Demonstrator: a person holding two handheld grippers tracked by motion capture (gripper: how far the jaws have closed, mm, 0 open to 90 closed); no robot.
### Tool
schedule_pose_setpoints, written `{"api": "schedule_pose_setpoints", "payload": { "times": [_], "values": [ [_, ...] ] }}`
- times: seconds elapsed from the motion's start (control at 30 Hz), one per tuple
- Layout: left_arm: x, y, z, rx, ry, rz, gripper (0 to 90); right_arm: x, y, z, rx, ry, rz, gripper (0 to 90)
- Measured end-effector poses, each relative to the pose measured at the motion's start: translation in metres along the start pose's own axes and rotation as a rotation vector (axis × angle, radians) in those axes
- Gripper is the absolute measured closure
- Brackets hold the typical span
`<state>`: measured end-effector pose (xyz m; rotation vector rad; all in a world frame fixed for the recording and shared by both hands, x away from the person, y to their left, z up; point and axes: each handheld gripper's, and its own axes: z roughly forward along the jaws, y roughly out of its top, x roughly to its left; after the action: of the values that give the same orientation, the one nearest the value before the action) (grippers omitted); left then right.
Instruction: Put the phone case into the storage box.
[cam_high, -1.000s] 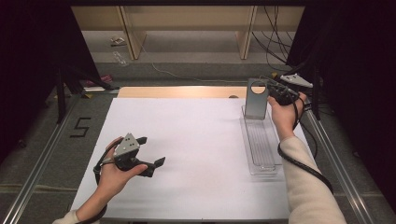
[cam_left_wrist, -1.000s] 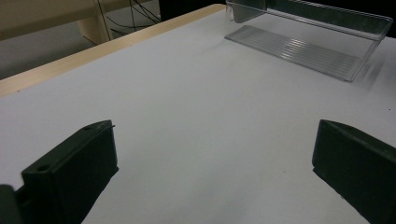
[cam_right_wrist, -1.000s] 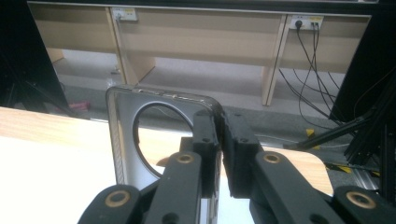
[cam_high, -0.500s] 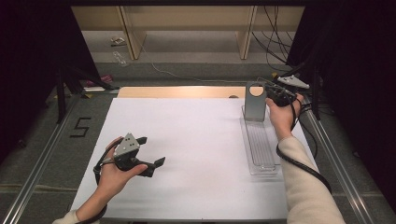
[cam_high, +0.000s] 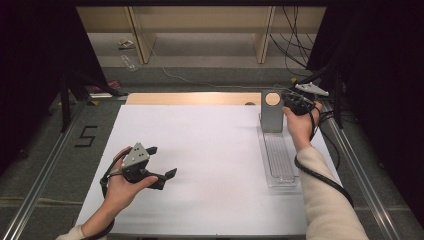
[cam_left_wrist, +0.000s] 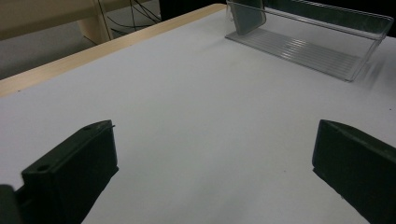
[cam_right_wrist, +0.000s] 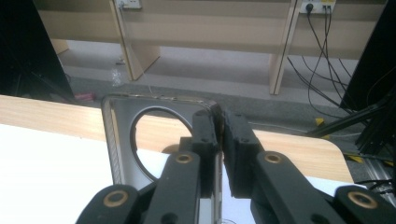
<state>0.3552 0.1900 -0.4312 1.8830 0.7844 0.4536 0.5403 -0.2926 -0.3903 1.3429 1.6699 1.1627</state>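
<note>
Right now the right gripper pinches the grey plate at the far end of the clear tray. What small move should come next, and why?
Probably a slow tilt or lift of the grey plate, with the grip kept. The right gripper is shut on the plate's edge beside its round hole, and the plate stands upright at the far end of the clear tray. The left gripper is open, over bare white table, so it could steady the tray.

Grippers: two, left (cam_high: 162, 162) and right (cam_high: 286, 98)
Clear trays: one (cam_high: 280, 159)
Grey plates with a round hole: one (cam_high: 272, 114)
White sheets: one (cam_high: 210, 150)
Tables: one (cam_high: 190, 98)
</note>
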Motion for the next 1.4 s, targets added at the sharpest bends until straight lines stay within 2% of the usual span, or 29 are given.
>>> {"api": "schedule_pose_setpoints", "payload": {
  "times": [0.5, 1.4],
  "values": [
    [0.0, 0.0, 0.0, 0.002, 0.001, 0.0, 0.0, -0.0019, -0.0029, 0.0033, 0.015, 0.006, 0.025, 83.1],
    [0.0001, 0.0002, -0.0003, 0.001, 0.004, 0.001, 0.0, -0.0004, -0.0047, 0.0029, 0.034, 0.0, 0.018, 80.9]
  ]
}}
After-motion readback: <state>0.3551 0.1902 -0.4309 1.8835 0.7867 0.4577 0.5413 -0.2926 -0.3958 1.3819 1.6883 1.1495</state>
